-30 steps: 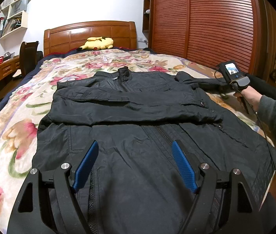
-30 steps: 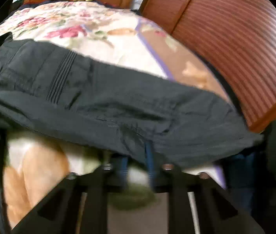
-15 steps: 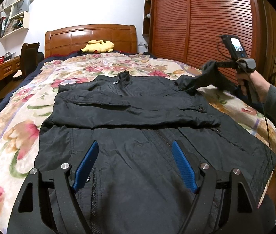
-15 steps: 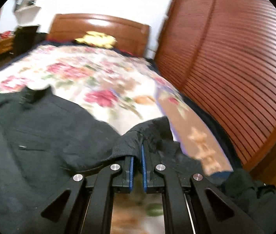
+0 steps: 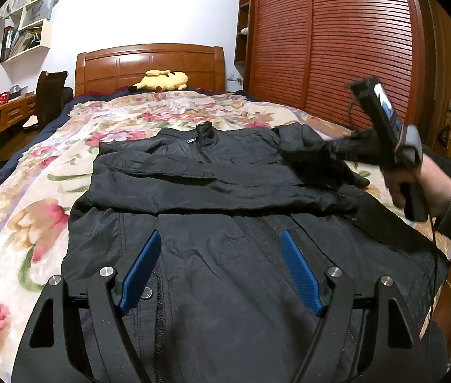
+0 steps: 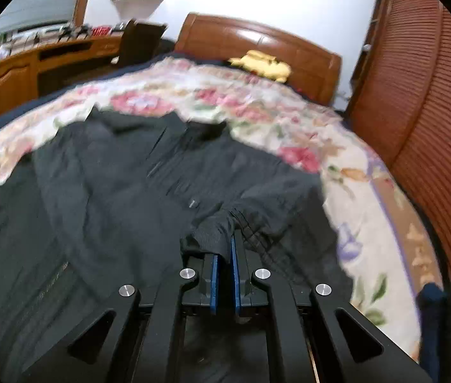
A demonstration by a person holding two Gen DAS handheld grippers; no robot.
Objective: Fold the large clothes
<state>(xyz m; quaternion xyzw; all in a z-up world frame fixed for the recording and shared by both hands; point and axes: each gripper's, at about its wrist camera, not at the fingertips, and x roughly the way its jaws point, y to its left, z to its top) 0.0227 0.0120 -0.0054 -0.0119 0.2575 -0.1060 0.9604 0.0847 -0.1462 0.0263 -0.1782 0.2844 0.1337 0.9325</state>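
A large black jacket (image 5: 212,255) lies front-up on the floral bedspread, collar toward the headboard, with its left sleeve folded across the chest. My left gripper (image 5: 220,239) is open and empty, hovering over the jacket's lower front. My right gripper (image 6: 224,255) is shut on the cuff of the right sleeve (image 6: 216,233) and holds it lifted over the jacket's right shoulder. In the left wrist view the right gripper (image 5: 340,146) shows at the right with the sleeve (image 5: 308,150) bunched below it.
The bed (image 5: 34,191) has a wooden headboard (image 5: 149,63) with a yellow plush toy (image 5: 161,81) in front of it. A slatted wooden wardrobe (image 5: 337,41) runs along the right side. A desk and chair (image 5: 50,95) stand at the left.
My right gripper has lifted the right sleeve off the bed's right side and carried it inward over the jacket's shoulder. The left gripper has stayed in place, open.
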